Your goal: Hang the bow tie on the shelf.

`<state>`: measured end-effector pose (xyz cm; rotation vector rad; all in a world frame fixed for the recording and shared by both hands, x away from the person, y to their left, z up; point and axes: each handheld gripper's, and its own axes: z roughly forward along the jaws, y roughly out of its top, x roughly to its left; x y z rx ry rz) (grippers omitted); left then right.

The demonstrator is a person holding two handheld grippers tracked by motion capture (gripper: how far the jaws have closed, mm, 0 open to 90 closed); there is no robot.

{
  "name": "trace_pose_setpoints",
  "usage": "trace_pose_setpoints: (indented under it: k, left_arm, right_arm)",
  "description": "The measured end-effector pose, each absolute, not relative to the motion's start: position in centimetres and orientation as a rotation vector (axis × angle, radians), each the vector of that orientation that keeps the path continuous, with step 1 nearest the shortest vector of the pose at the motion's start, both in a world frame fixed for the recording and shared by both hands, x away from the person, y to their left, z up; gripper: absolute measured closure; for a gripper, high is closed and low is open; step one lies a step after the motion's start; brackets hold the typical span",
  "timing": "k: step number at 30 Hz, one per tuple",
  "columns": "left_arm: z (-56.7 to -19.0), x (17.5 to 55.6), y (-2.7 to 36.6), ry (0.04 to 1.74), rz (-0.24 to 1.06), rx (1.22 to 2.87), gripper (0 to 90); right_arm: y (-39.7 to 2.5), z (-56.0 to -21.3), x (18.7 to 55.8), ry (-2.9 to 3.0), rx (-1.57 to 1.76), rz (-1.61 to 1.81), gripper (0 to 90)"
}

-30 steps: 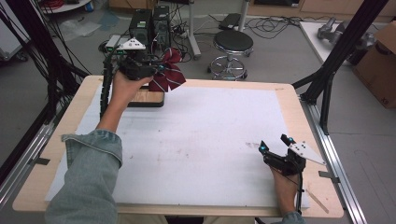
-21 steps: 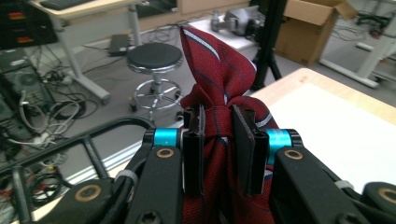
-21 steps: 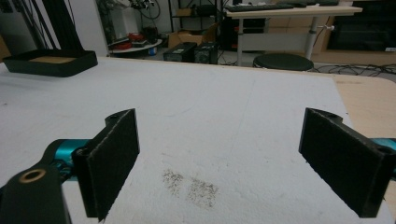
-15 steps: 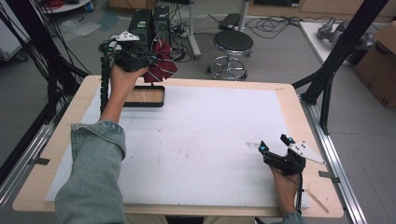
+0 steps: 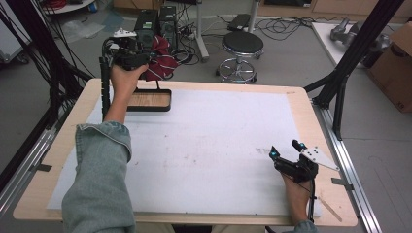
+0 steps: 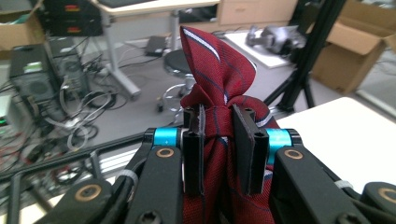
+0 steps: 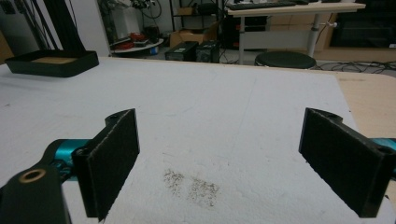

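Two tools: left tool pinching red tie; right tool agape.

Left hand-held gripper raised, clamped; right hand-held gripper agape.

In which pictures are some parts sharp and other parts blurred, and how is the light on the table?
Left gripper view: the red tie between the jaws is sharp; the floor and stool behind are soft. Right gripper view: the near pads are slightly soft, the black tray clearer. High view: even light on the white mat, without glare or hard shadows.
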<state>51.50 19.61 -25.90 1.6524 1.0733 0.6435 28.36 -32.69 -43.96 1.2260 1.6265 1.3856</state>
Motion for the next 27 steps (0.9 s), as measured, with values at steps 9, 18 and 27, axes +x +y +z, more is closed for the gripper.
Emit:
trace_pose_setpoints:
  k: [9, 18, 27]
  left_arm:
    - [-27.8, 50.8, 19.1, 1.092, 0.707, 1.768, 74.5]
    - [-30.3, 50.1, 17.9, 1.078, 0.724, 1.822, 74.3]
    - [-32.4, 50.2, 17.6, 1.095, 0.733, 1.877, 73.6]
  right_arm:
    - [-32.7, -44.0, 28.3, 1.633, 1.232, 1.381, 11.4]
    - [-32.7, -44.0, 28.4, 1.632, 1.23, 1.377, 11.4]
    - [-32.7, -44.0, 28.4, 1.636, 1.232, 1.375, 11.4]
